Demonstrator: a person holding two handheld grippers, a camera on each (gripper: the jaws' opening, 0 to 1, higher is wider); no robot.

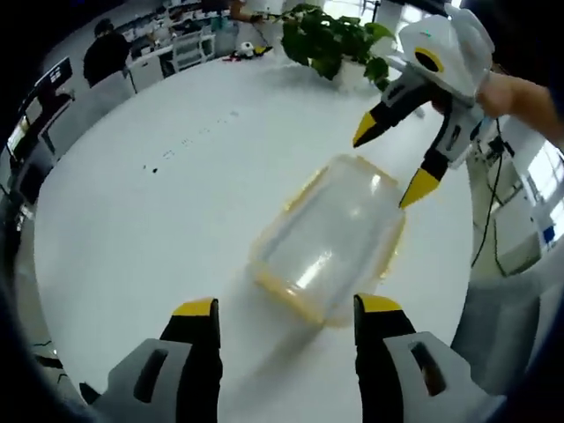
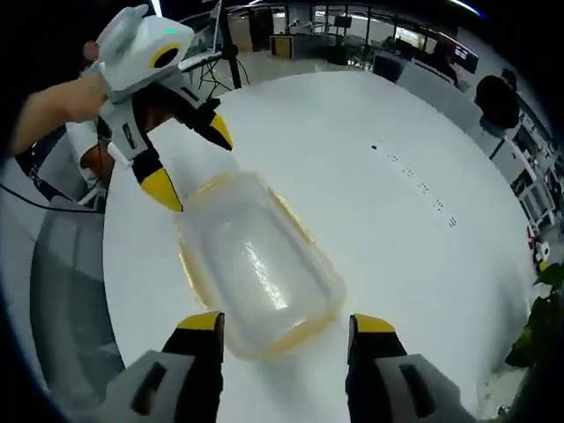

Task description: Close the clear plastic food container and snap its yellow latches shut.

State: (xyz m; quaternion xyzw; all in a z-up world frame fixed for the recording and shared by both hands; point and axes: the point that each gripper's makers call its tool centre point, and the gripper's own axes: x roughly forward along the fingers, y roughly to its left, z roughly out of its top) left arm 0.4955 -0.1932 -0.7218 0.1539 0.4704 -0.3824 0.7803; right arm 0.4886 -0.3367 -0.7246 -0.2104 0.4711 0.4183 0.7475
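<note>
On white round bench (image 1: 132, 229), clear plastic food container (image 1: 330, 238) lies between both grippers, long axis running from left gripper (image 1: 286, 308) to right gripper (image 2: 286, 322). Both fingers pairs open, holding nothing; each about equally near container end with yellow latches (image 2: 295, 330).

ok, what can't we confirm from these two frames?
- Yellow latches on the container: motion blur in both views, so snapped or loose can't be told.
- Lid seating: blurred in both views.
- Small dark specks on the table: too small to identify.
- Potted plant: cut off by the right gripper view's edge.
</note>
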